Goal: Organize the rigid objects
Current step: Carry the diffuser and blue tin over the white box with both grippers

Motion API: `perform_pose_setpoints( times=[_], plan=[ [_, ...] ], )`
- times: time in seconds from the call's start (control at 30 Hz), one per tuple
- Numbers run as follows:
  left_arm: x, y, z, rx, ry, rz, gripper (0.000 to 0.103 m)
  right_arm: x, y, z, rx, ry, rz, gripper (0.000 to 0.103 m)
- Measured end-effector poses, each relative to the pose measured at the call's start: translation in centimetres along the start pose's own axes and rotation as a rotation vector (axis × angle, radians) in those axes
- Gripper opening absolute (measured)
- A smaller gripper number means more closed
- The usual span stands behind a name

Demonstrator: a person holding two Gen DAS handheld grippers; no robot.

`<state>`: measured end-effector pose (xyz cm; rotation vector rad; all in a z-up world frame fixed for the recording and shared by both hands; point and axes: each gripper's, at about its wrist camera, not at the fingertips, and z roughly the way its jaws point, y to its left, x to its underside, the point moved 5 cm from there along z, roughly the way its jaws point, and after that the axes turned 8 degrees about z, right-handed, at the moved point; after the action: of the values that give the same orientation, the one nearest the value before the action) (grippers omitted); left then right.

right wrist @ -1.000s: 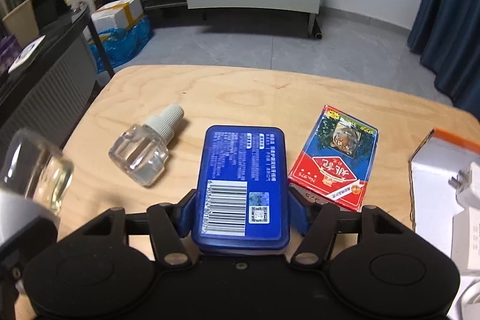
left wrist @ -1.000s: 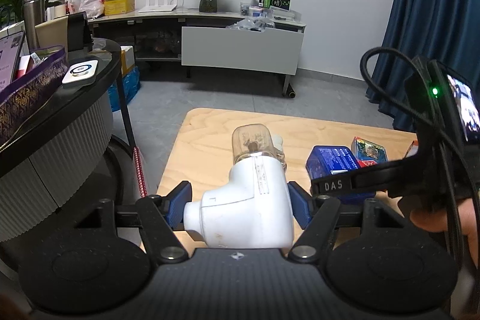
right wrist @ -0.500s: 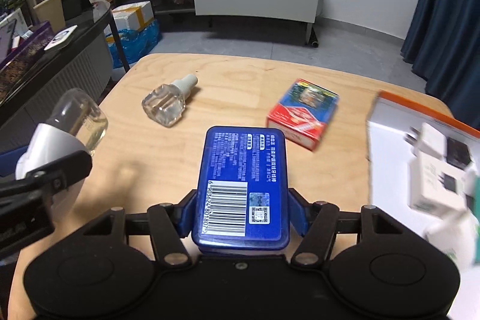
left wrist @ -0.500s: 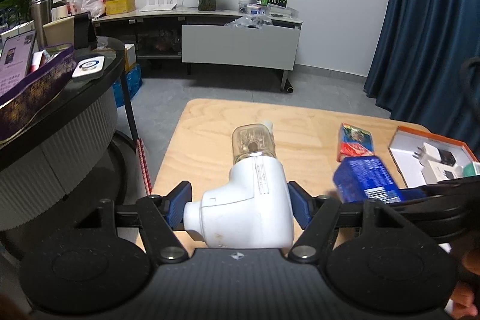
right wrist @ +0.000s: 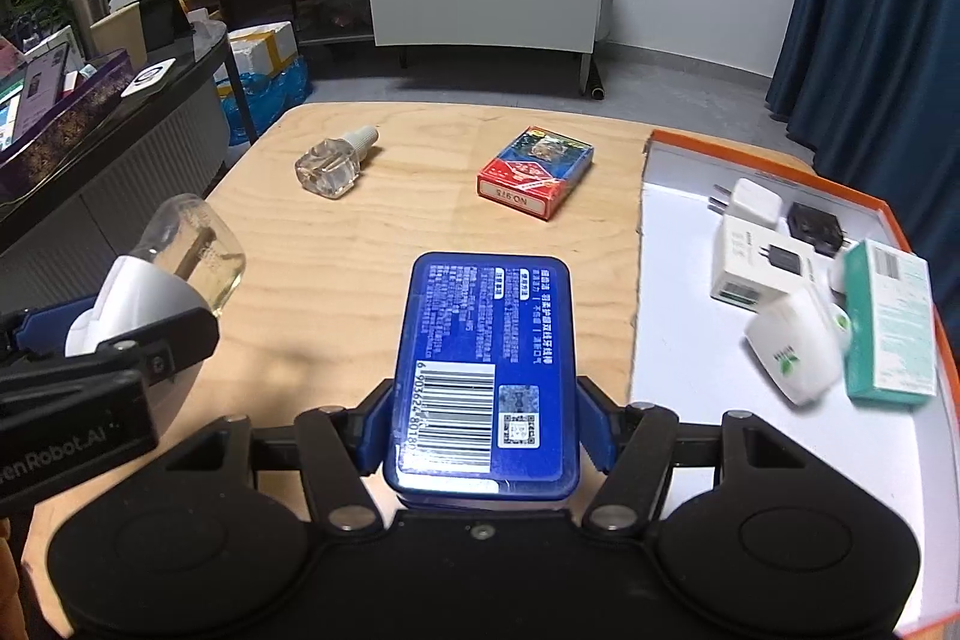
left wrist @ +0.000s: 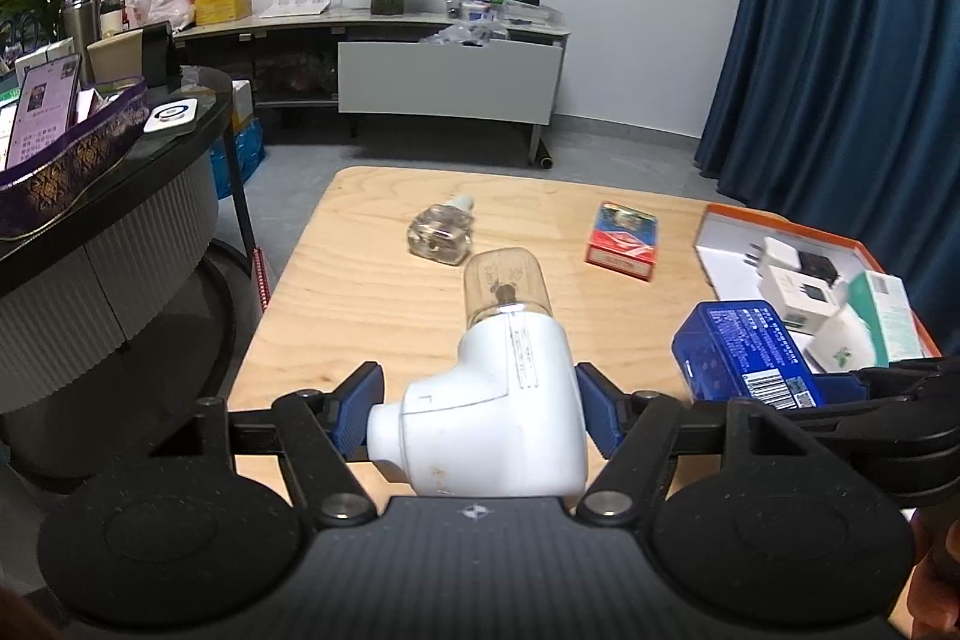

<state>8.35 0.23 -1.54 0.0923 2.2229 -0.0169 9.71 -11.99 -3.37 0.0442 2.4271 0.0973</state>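
My left gripper (left wrist: 477, 415) is shut on a white plug-in device with a clear bottle (left wrist: 498, 382), held above the wooden table (left wrist: 360, 292). My right gripper (right wrist: 483, 427) is shut on a blue tin (right wrist: 486, 358), barcode side up, over the table just left of the orange-rimmed tray (right wrist: 678, 292). The same tin (left wrist: 744, 352) shows at the right in the left wrist view, and the white device (right wrist: 144, 292) at the left in the right wrist view. A clear refill bottle (right wrist: 333, 163) and a red card box (right wrist: 534, 172) lie on the table farther out.
In the tray lie white chargers (right wrist: 756, 244), a black adapter (right wrist: 813, 223), a white cup-shaped item (right wrist: 792, 352) and a green box (right wrist: 888, 316). A dark round counter (left wrist: 120, 196) stands left of the table. Blue curtains (left wrist: 840, 40) hang at the right.
Both grippers have drawn back and to the right with their loads. The tray has come into view at the right, and the refill bottle and card box now lie farther ahead.
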Motion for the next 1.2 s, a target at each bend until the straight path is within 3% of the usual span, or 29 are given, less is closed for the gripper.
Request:
perform_pose_setpoints(
  times=[0.4,1.2],
  plan=[
    [0.0,-1.3,-2.3,-0.023,-0.028,0.008,0.070,1.1,-1.5,-3.1,-0.001,-0.048,0.000,0.074],
    [0.1,-5.3,-3.3,0.031,-0.034,0.060,0.070,2.6,-6.0,-5.2,0.032,-0.071,0.063,0.074]
  ],
)
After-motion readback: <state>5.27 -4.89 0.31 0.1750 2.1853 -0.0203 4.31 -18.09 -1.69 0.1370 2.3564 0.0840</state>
